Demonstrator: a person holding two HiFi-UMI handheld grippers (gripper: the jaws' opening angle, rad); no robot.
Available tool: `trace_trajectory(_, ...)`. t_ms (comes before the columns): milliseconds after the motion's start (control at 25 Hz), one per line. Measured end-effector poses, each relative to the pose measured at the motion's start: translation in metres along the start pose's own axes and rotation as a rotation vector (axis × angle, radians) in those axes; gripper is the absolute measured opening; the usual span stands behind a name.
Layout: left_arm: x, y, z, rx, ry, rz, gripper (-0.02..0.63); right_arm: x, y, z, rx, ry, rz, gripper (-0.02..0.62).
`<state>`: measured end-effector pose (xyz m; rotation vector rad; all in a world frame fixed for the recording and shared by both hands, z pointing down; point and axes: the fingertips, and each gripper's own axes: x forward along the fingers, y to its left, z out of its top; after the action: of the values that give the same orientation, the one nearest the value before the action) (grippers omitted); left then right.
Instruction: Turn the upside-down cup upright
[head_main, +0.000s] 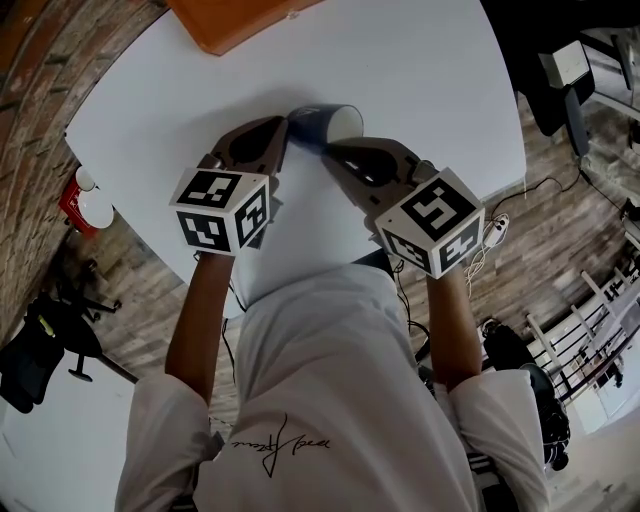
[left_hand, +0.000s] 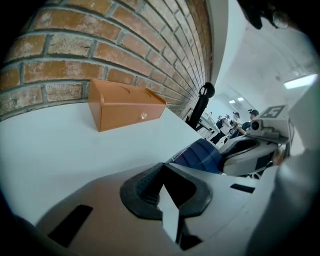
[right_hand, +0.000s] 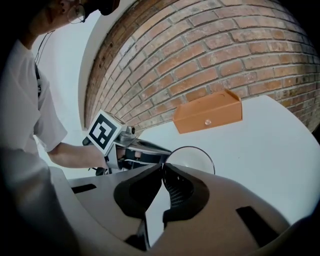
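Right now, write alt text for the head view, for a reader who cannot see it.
A person's left gripper and right gripper meet at a dark blue cup tipped sideways, its white inside showing, over a white table. An orange box sits at the table's far edge.

The head view looked steeply down on the tabletop (head_main: 420, 90); both gripper views sat low, facing the brick wall (left_hand: 125, 45) and orange box (right_hand: 207, 117).

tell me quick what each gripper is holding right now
left gripper: jaws shut, empty, tip beside the cup
right gripper: jaws shut on the cup's rim
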<state>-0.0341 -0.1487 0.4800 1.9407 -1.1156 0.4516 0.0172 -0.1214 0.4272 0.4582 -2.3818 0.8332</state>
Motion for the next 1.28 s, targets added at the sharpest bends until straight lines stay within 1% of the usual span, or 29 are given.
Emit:
trace_trajectory(200,-0.001,0.007,-0.004,-0.008,0.007,0.014,0.009,0.005,0.002,0.01,0.015,-0.032,0.009,0.023)
trace_trajectory(520,-0.005,0.008,-0.011,-0.018,0.017,0.01,0.009,0.013,0.011,0.011,0.033,-0.032,0.04,0.023)
trace_trajectory(1080,-0.007,0.007,-0.012,-0.034,0.014,-0.006,0.009,0.02,0.012,0.018,0.023,-0.044,0.026,0.023)
trace_trajectory(1280,-0.008,0.01,-0.01,-0.063,0.002,-0.013,0.009,0.021,0.013,0.029,0.072,-0.094,0.051,0.023)
